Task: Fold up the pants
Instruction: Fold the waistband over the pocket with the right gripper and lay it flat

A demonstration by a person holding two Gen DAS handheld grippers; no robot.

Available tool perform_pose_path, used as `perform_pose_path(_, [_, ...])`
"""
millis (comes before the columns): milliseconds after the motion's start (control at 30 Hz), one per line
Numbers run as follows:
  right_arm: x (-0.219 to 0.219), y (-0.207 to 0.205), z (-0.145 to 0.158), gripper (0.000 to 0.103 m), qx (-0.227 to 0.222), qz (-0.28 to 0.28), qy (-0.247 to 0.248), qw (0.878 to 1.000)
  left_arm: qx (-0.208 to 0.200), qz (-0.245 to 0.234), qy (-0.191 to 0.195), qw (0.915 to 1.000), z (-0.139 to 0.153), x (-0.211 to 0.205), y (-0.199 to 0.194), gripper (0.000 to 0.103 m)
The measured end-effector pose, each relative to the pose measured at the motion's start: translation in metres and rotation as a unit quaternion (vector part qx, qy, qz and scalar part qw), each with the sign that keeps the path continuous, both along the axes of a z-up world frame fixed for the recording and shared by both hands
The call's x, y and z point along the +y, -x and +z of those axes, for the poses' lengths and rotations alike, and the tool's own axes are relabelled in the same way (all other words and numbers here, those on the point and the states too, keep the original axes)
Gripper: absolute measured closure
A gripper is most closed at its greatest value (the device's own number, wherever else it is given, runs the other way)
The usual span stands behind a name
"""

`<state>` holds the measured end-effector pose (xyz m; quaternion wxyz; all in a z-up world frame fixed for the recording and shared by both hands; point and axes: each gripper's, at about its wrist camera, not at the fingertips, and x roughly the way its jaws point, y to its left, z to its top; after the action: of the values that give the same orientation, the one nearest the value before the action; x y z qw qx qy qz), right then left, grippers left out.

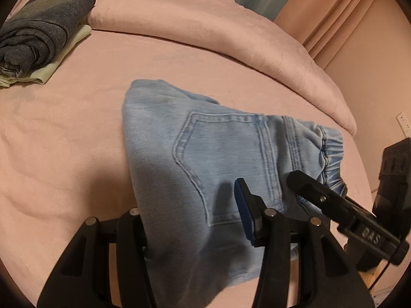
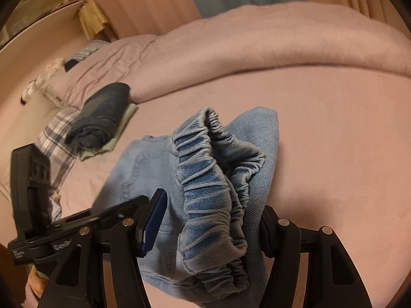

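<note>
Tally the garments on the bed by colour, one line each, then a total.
Light blue: 1, the jeans
Dark blue-grey: 1, the folded garment
Pale green: 1, the folded piece under it
Total: 3

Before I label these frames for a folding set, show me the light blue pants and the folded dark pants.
light blue pants [image 1: 221, 141], left wrist view, on the back pocket.
folded dark pants [image 2: 102, 113], right wrist view, on the top fold.
</note>
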<state>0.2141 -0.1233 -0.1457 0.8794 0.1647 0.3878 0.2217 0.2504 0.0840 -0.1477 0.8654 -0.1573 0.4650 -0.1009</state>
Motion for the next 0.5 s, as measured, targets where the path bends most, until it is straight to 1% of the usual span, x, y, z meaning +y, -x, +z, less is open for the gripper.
perform_pose_path(33, [-0.005,-0.003,-0.006,0.036,0.012,-0.002,-0.011,1.000,0.004,0.001,-0.007,1.0000,-0.003,0.001,-0.001,0.047])
perform_pose_path(67, [-0.010,-0.007,-0.013,0.035,0.026,-0.002,-0.029,0.999,0.012,0.003,-0.013,0.9998,-0.006,0.003,-0.002,0.044])
perform_pose_path(100, [-0.016,-0.010,-0.020,0.033,0.041,-0.004,-0.043,0.998,0.019,0.007,-0.020,0.9996,-0.010,0.005,-0.002,0.044])
perform_pose_path(167, [-0.032,-0.012,-0.036,0.032,0.073,-0.012,-0.075,0.994,0.022,0.012,-0.024,0.9994,-0.012,0.010,0.002,0.040])
perform_pose_path(267, [-0.052,-0.004,-0.042,0.028,0.087,-0.007,-0.133,0.987,0.011,0.029,-0.030,0.9991,-0.006,0.022,0.013,0.037])
perform_pose_path(333, [-0.061,0.004,-0.035,0.027,0.078,-0.027,-0.116,0.990,-0.003,0.039,-0.040,0.9984,0.002,0.029,0.022,0.037])
perform_pose_path(400, [-0.073,0.012,-0.023,0.027,0.059,-0.047,-0.114,0.991,-0.022,0.034,-0.046,0.9981,0.011,0.029,0.032,0.037])
perform_pose_path(433, [-0.078,0.018,-0.013,0.027,0.040,-0.057,-0.114,0.991,-0.032,0.028,-0.050,0.9979,0.016,0.026,0.037,0.037])
perform_pose_path(500, [-0.074,0.025,0.005,0.028,0.003,-0.048,-0.099,0.994,-0.047,0.005,-0.051,0.9976,0.021,0.016,0.042,0.037])
